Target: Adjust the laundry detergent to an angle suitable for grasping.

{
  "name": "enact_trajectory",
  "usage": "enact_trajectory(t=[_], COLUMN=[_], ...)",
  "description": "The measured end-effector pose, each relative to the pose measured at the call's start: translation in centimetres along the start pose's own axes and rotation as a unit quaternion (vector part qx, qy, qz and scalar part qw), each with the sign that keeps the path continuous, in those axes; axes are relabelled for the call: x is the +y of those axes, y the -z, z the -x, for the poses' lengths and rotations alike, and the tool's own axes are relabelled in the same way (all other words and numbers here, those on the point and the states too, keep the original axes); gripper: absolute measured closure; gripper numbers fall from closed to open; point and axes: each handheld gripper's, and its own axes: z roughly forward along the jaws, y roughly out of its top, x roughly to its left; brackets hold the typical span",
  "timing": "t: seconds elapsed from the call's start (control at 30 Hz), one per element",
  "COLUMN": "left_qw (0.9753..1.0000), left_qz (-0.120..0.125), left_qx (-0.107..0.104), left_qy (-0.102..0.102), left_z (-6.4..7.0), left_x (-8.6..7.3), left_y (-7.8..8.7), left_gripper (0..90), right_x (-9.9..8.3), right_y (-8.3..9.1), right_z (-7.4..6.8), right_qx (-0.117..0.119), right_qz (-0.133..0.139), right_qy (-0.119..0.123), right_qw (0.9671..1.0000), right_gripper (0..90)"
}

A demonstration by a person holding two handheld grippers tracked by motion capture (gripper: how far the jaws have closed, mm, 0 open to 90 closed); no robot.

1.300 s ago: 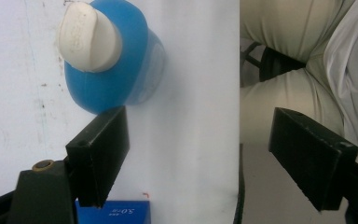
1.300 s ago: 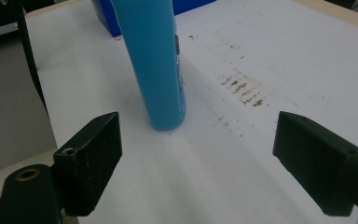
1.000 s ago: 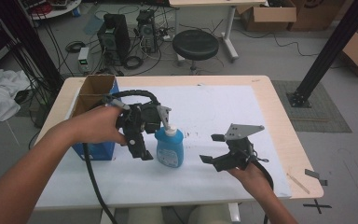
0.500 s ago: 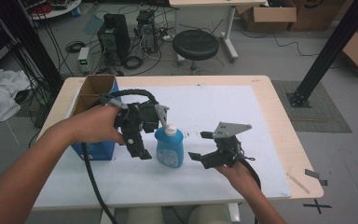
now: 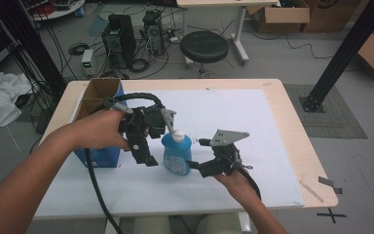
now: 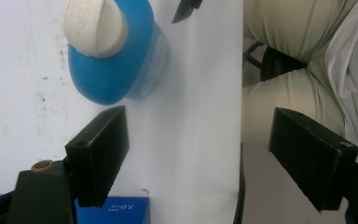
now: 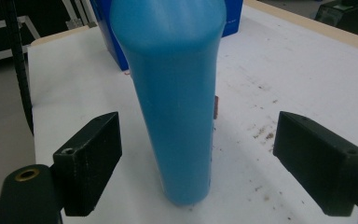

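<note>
My right tongs (image 5: 200, 167) have come in from well off to the right of the blue bottle (image 5: 177, 154) over the last second and now sit just beside its lower body. In the right gripper view the bottle (image 7: 177, 102) stands upright between the two black jaws, which are spread wide with a gap on each side, so nothing is gripped yet. The bottle itself has not moved: it stands on the white sheet (image 5: 253, 126) of the table (image 5: 292, 141), just right of the blue box (image 5: 100, 153). My left tongs (image 5: 146, 153) hang just left of the bottle, between it and the box, also released; in the left gripper view the white cap (image 6: 95, 25) lies up and to the left of the jaws, not between them. I judge the approach finished and the closing step due: I should square the right jaws on the body and squeeze gently, since the bottle looks tall and could tip
</note>
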Motion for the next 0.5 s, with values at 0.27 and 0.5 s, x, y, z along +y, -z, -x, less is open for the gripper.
enact_trajectory(t=[0.27,0.5], left_qw=[1.0000,1.0000], left_qz=[0.001,0.001], left_qx=[-0.001,-0.001], left_qy=[0.002,0.004], left_z=[0.0,-0.1], left_x=[0.0,-0.2], left_y=[0.0,-0.1], left_gripper=[20.9,20.9], right_x=[0.1,0.3], right_y=[-1.3,-2.5], right_z=[-0.3,-0.5], right_qx=[-0.001,0.001], right_qz=[0.005,0.013], right_qy=[-0.001,-0.002], right_qw=[1.0000,0.9999], right_gripper=[14.9,14.9])
